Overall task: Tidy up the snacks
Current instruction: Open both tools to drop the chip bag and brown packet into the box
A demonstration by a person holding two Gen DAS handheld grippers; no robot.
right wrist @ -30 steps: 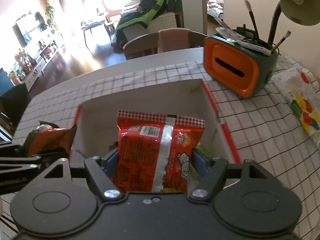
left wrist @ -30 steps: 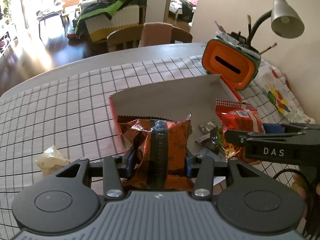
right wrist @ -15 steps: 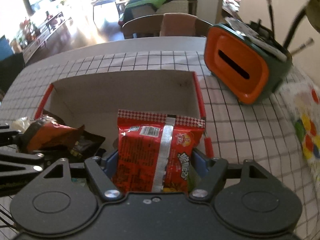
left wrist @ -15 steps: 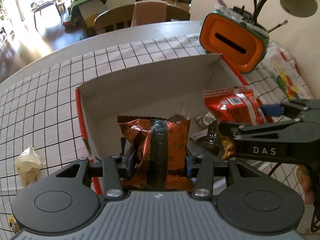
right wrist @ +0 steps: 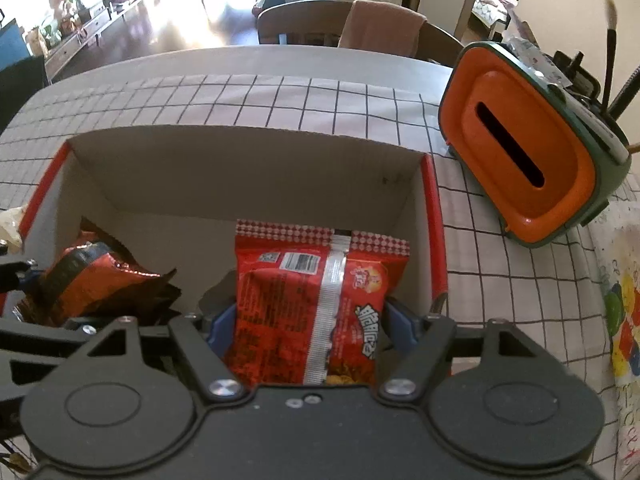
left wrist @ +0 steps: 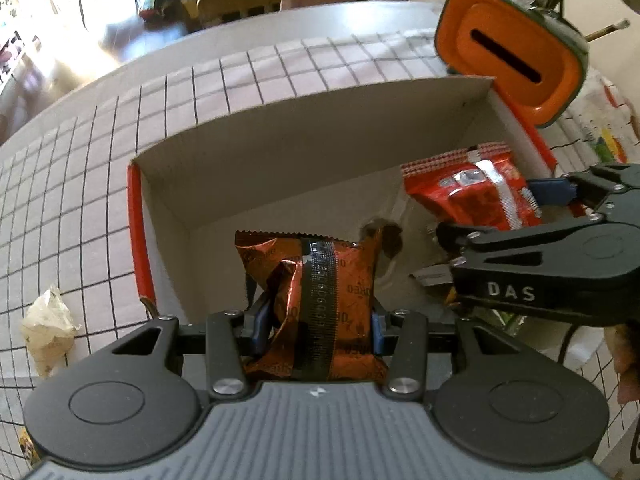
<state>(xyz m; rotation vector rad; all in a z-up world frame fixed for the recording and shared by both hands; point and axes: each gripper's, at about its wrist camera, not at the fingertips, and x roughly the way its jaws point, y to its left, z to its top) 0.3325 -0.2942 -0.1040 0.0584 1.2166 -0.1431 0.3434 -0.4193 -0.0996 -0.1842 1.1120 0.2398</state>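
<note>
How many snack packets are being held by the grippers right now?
2. The orange-brown cookie packet sits between the left gripper fingers, and the red chip packet between the right gripper fingers, both over the cardboard box. Loose wrappers below may hide more.

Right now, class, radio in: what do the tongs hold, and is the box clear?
Left tongs shut on brown packet. Right tongs shut on red packet. Both over box. Wrappers inside; room remains.

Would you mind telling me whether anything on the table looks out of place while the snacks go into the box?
One thing: a crumpled pale wrapper lies on the checked tablecloth, outside the cardboard box, off its red left edge. It looks like loose litter rather than a packed snack.
</note>
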